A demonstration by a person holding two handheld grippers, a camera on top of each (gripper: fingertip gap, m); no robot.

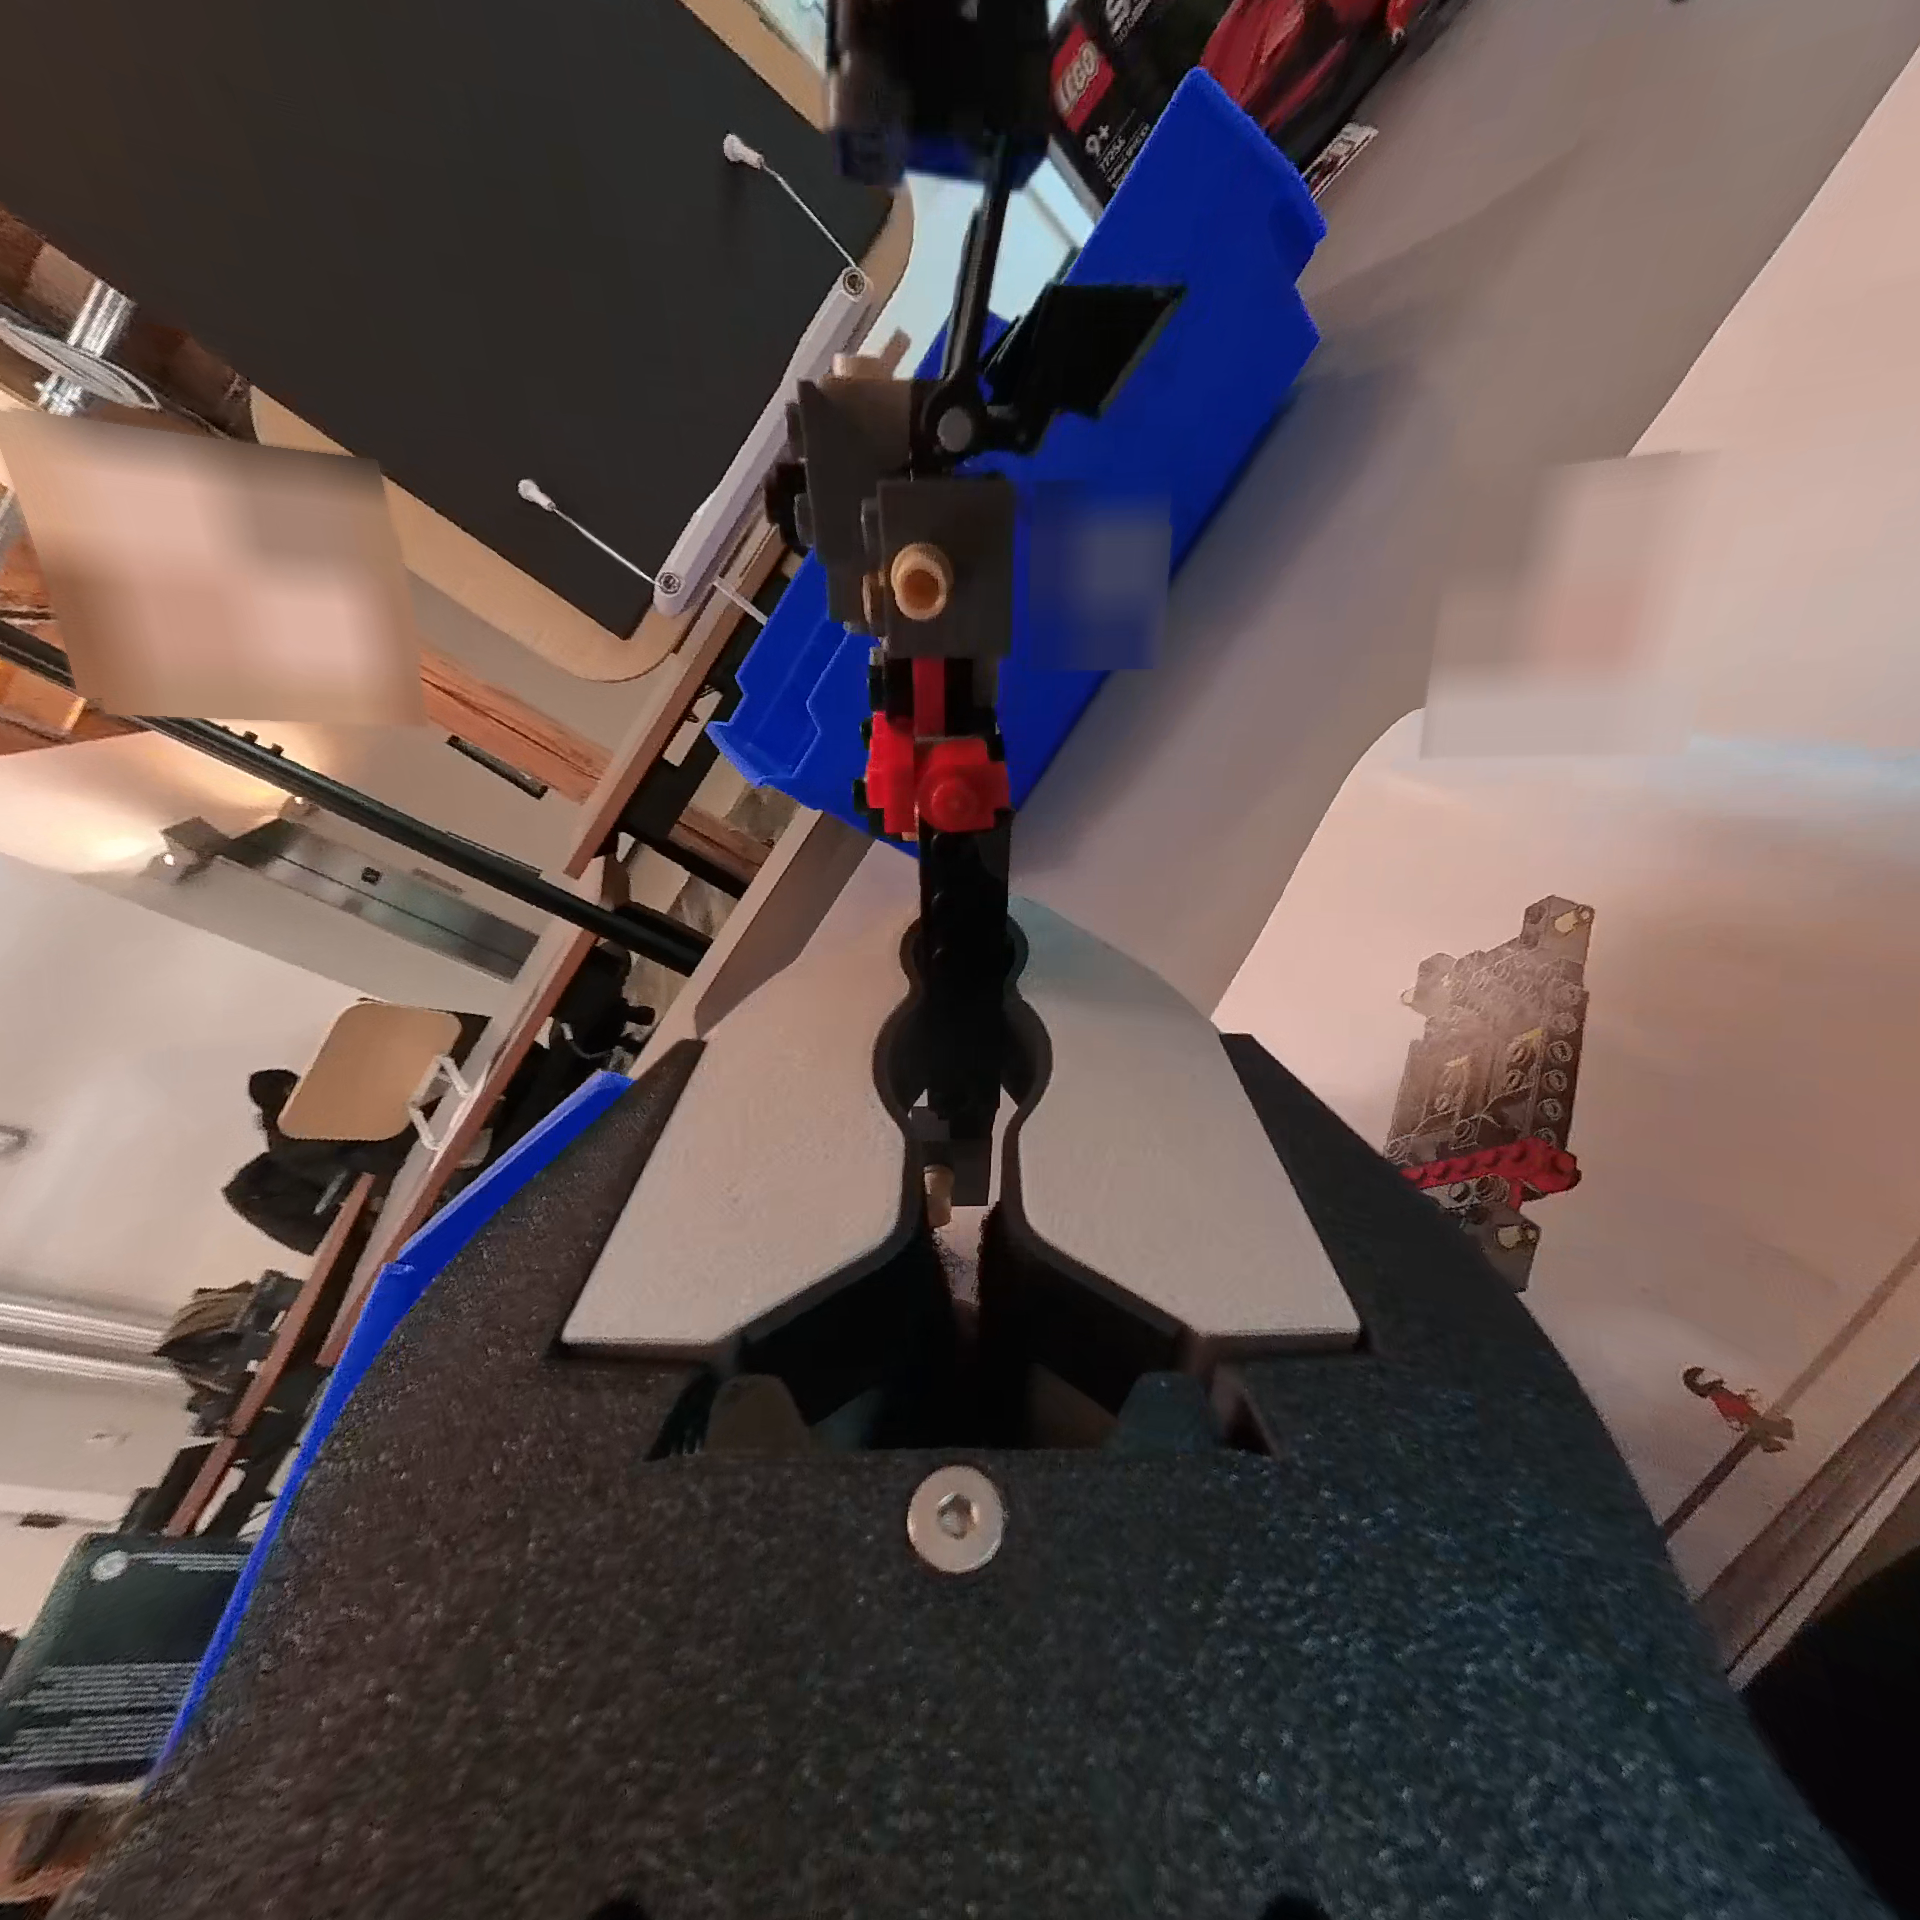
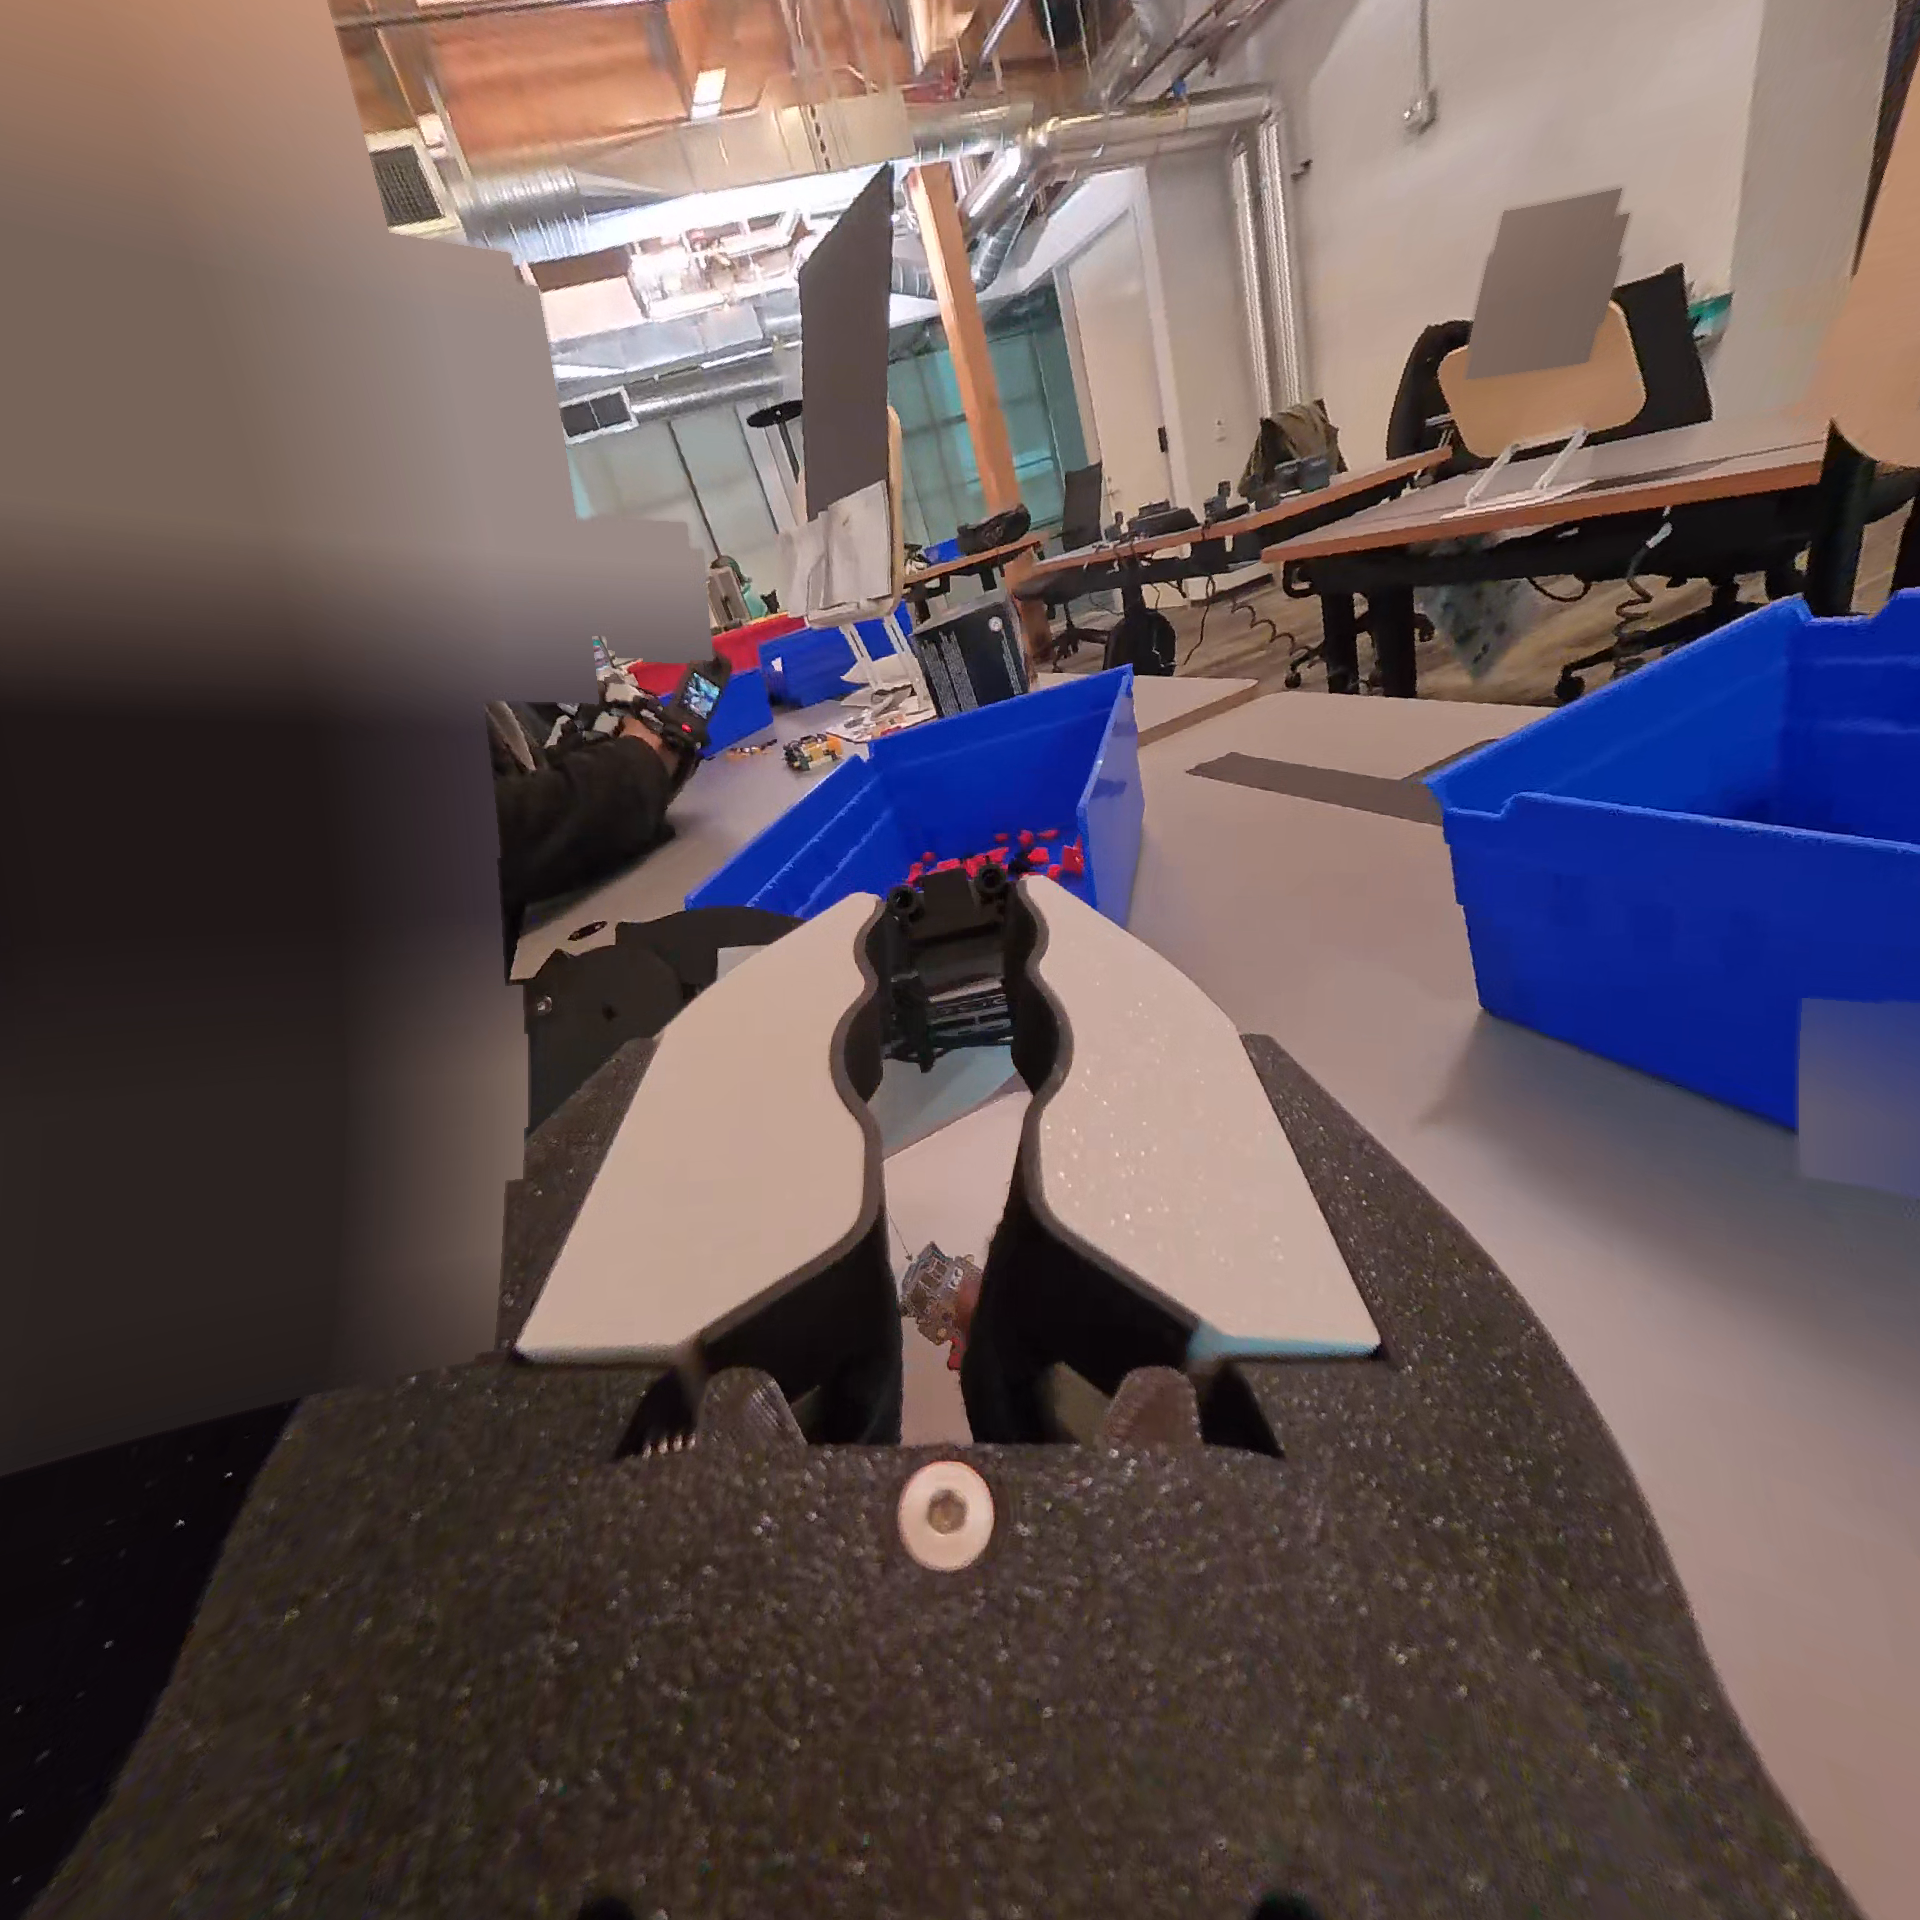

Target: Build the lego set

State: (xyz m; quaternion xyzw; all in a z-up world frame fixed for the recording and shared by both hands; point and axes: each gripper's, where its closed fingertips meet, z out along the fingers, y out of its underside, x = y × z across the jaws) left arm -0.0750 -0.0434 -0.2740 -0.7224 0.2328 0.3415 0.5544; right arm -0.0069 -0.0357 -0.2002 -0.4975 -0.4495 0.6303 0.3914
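Observation:
My left gripper (image 1: 961, 935) is shut on the black stem of a lego assembly (image 1: 940, 582). The assembly has red bricks in the middle, dark grey blocks with a tan pin above, and a black flap. A thin black rod (image 1: 982, 270) rises from it to a blurred black and blue piece (image 1: 925, 94) at the top edge. My right gripper (image 2: 945, 904) is shut on a black lego piece (image 2: 945, 961) with two round holes on top. It holds the piece above the grey table (image 2: 1299, 935).
A blue bin (image 2: 1101, 790) with several red bricks stands just ahead. A larger blue bin (image 2: 1714, 914) stands at the right. A blue bin (image 1: 1205, 436) and a lego box (image 1: 1122, 94) lie behind the assembly. An instruction page (image 1: 1486, 1081) lies on the table. A person's sleeve (image 2: 582, 800) rests at the left. My hands' fingertips stand some 10 centimetres from each other.

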